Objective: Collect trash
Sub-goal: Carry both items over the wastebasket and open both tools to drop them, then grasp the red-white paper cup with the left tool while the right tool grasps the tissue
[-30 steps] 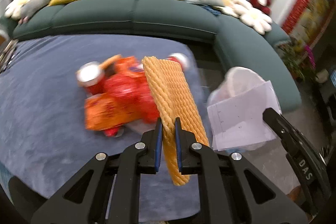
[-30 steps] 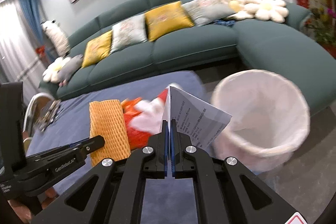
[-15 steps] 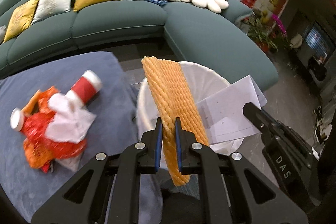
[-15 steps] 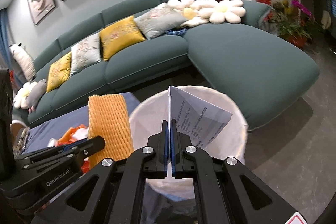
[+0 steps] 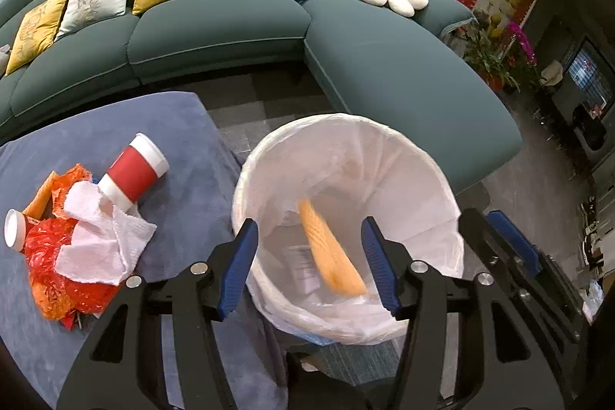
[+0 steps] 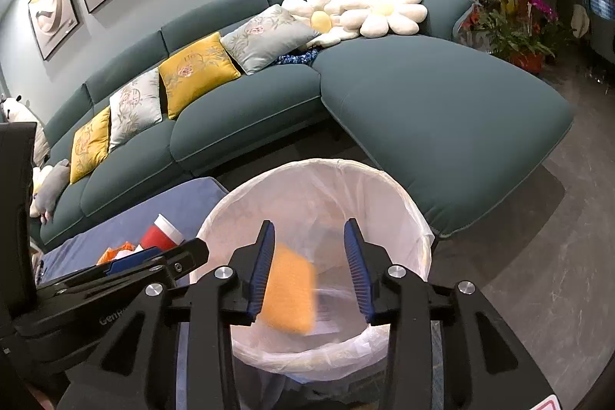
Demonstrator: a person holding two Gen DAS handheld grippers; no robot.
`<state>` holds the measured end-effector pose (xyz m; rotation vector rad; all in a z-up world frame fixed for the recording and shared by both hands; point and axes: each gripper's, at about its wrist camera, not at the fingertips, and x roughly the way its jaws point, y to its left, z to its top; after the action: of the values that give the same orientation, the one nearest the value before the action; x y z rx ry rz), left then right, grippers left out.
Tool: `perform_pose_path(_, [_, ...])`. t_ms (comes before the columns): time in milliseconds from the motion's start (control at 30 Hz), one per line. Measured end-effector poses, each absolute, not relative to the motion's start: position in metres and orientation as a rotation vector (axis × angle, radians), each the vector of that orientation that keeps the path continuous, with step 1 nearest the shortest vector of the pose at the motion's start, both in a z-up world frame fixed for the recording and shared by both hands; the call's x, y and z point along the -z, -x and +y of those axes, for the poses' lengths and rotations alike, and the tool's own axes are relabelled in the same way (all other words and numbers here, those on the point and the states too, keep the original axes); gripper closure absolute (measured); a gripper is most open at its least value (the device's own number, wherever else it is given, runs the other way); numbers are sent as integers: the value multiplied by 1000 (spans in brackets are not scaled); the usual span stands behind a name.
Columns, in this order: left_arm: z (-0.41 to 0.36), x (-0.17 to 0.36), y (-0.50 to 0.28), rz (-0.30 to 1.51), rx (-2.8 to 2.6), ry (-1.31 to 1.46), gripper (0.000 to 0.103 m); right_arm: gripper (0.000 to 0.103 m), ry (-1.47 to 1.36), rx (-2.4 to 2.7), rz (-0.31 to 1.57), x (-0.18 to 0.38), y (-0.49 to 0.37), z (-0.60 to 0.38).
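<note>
While both grippers hang over the white-lined trash bin (image 5: 384, 156), the left gripper (image 5: 309, 260) and right gripper (image 6: 309, 268) have jaws that have just been opening, and neither grips anything. Orange foam netting (image 5: 328, 256), blurred, is inside the bin between the parted fingers, touching neither pad. Paper (image 6: 326, 314) lies in the bin. Remaining trash (image 5: 80, 237) sits on the blue desk (image 5: 192, 195).

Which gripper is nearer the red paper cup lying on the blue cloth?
Left. The left gripper hangs open over the lined bin, which stands right beside the red paper cup. The right gripper, open too, is over the bin's far side.
</note>
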<state>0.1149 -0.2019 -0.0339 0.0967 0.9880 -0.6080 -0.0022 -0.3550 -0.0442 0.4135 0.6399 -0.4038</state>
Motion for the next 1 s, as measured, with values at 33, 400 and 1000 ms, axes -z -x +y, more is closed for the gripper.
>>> perform_pose_path(33, [-199,34,-115,988,601,-92,50,64,-409,405,640,44,2,-353])
perform_pose_path(400, [-147,28,-114,968,518,-48,47,54,-363,353,627,27,-1,-318])
perform_pose_path(1000, [5,36,-132,970,242,83,33,51,-280,159,691,27,-34,-203])
